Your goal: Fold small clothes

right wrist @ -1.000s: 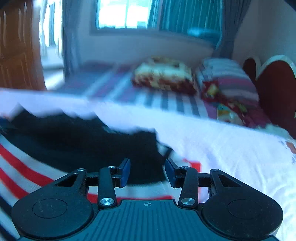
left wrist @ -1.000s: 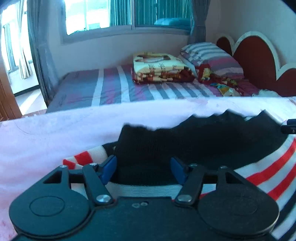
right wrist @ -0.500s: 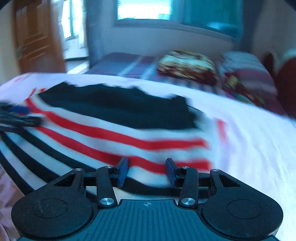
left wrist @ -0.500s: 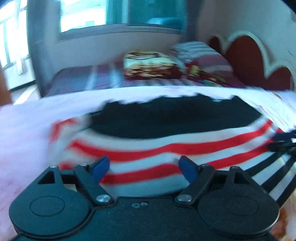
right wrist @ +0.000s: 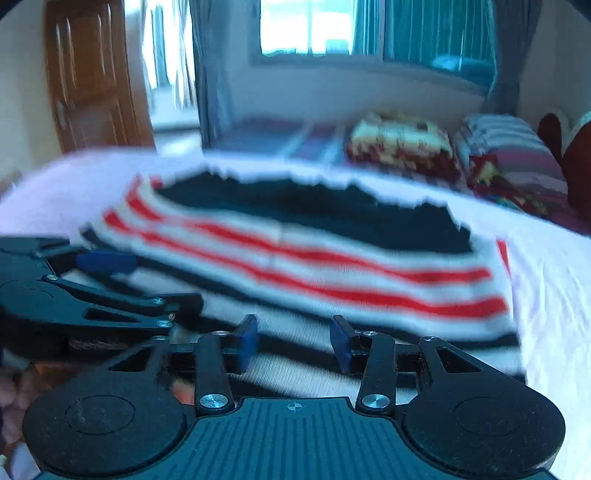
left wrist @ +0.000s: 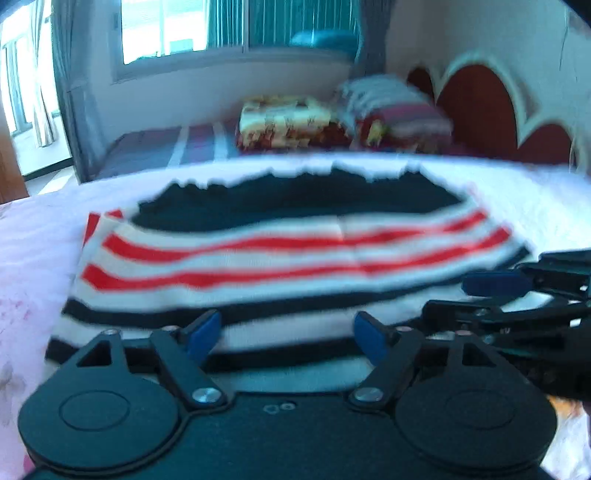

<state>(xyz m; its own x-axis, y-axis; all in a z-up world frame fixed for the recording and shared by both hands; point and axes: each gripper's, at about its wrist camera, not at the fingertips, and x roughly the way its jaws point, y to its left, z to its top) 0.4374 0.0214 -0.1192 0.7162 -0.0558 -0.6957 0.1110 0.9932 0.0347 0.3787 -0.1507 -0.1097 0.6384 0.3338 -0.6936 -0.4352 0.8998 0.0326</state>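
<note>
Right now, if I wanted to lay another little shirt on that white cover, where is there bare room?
White cover lies bare right of the striped garment, and also on its left. A thin strip shows beyond its black edge. The near edge is crowded: left gripper and right gripper sit there side by side.

Bright daylight from the window [left wrist: 236,29]; motion blur throughout, fisheye-bent edges.
</note>
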